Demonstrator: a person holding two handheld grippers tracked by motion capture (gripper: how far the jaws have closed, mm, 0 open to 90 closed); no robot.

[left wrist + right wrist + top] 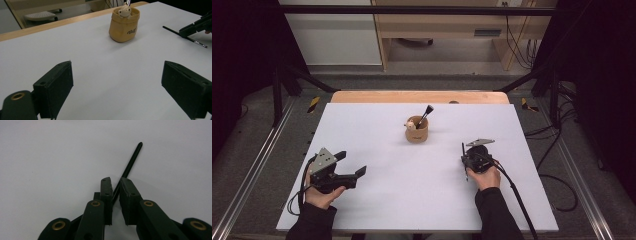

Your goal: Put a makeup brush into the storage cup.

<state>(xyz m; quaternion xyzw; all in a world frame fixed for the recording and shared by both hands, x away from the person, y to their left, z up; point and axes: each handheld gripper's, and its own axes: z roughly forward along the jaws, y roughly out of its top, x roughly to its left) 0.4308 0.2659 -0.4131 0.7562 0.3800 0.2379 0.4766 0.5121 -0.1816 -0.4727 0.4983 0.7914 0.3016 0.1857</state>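
Right hand-held gripper [115,185] is pinching a thin brush [128,166] lying on the counter [377,150]; left hand-held gripper [117,87] is gaping empty; the brush risks pivoting out.

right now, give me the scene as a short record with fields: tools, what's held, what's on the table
left tool: open, holds nothing, over bare table
right tool: shut on thin black brush
brush: lying low on the white table, handle pointing away from the right tool
cup: tan, mid table, upright, apart from both tools
in cup: a black brush and a small pale figure
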